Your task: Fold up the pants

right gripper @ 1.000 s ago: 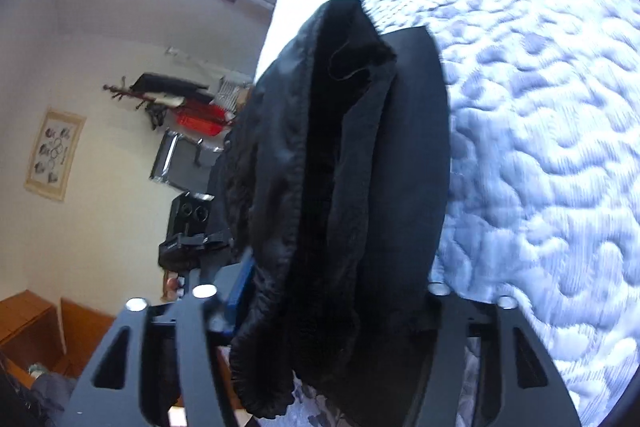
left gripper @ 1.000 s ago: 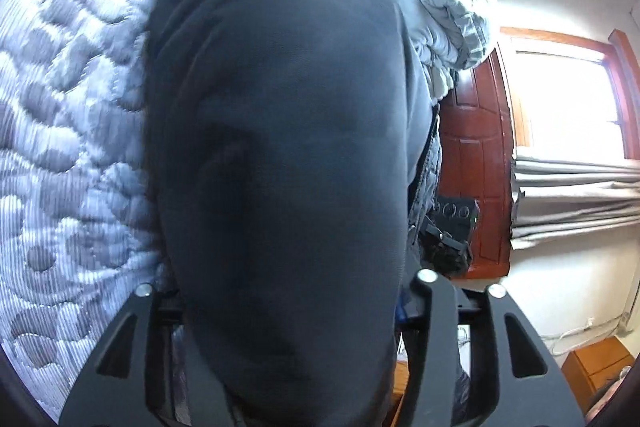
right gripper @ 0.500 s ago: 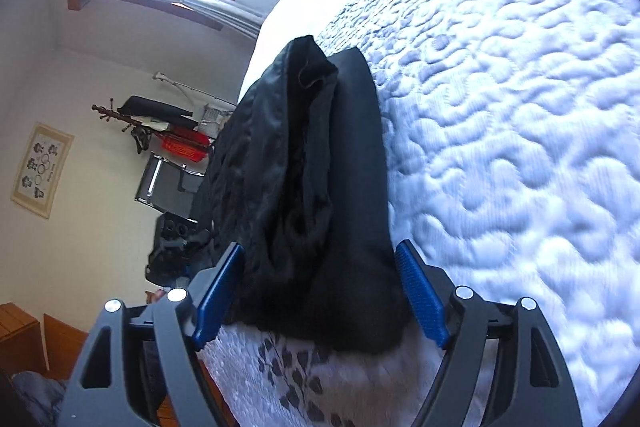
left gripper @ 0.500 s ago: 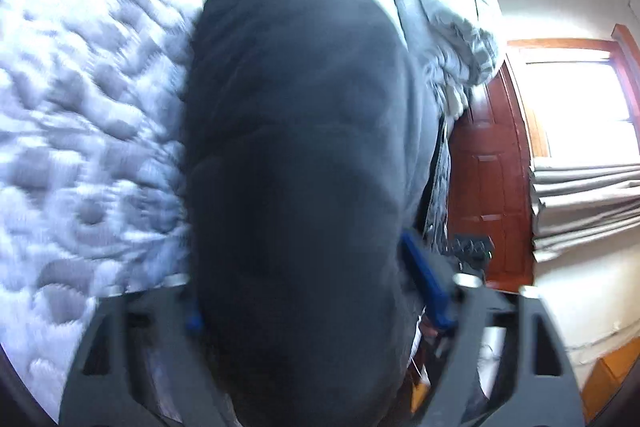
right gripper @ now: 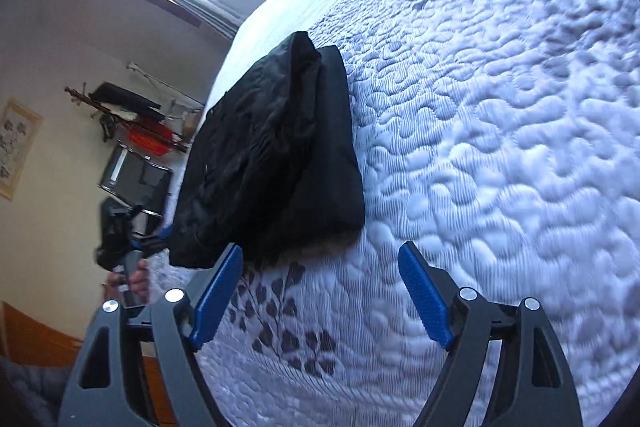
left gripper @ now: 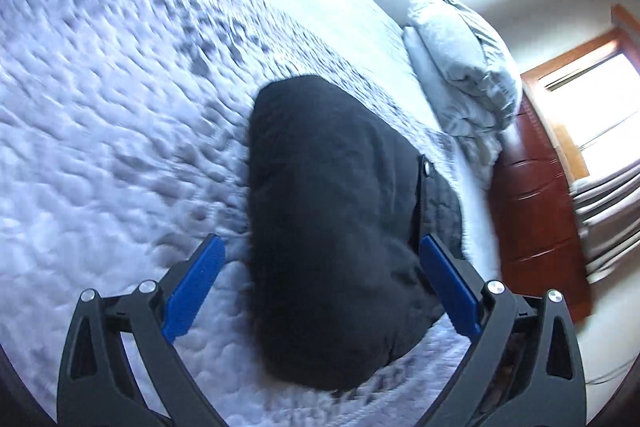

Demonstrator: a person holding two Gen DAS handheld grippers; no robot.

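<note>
The black pants lie folded in a thick bundle on the white quilted mattress. In the left wrist view my left gripper is open, its blue pads either side of the bundle's near part, holding nothing. In the right wrist view the pants lie near the bed's left edge. My right gripper is open and empty, drawn back just short of the bundle's near end. The left gripper and the hand holding it show beyond the bed edge.
A folded grey blanket sits at the far right of the bed. A red-brown wooden headboard and a window are behind it. In the right wrist view a rack with clothes and a picture stand by the wall.
Both grippers opened and let go of the pants, then drew back. The folded bundle now rests on the mattress instead of hanging between the jaws.
</note>
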